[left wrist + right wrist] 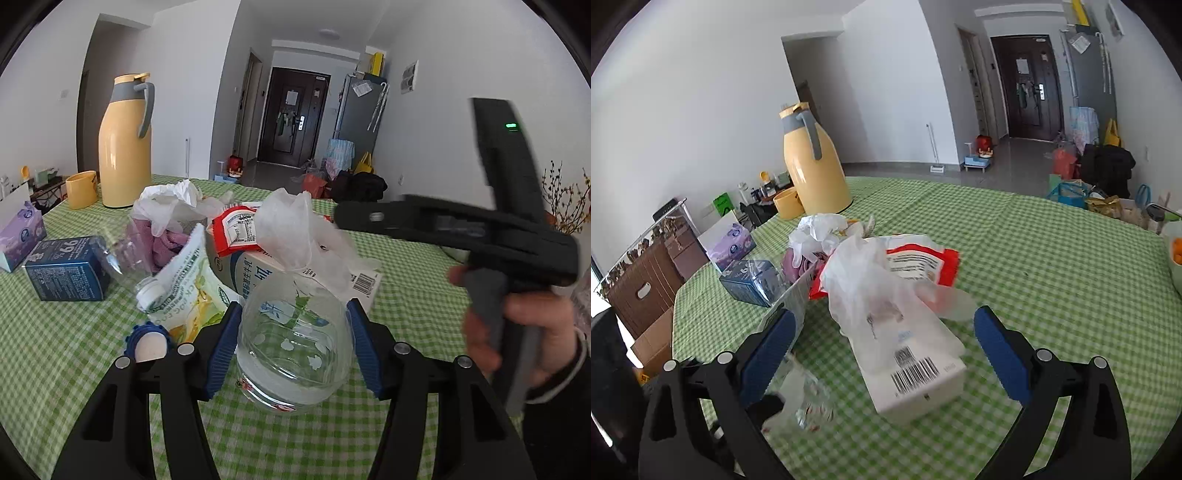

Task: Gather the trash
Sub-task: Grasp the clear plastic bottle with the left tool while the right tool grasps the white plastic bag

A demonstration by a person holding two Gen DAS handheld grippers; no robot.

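Step in hand: grasping trash, with the left gripper point(293, 341) fingers clamped on a clear plastic bottle point(291, 347) holding a little water, at 6 o'clock of the trash pile point(236, 236) on the checked surface point(406, 310). Right gripper point(884, 356) fingers stand released, straddling a milk carton point(916, 373) draped with a plastic bag point(864, 288). Next move likely calls for lifting the bottle clear.

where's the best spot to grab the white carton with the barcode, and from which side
Grip the white carton across its two long side faces at the near, barcode end, coming in from the near table edge. It lies flat with that end pointing at the right hand-held gripper, whose open jaws already straddle it. The far end is buried under a clear plastic bag and a red wrapper, so it probably offers no clean grip.
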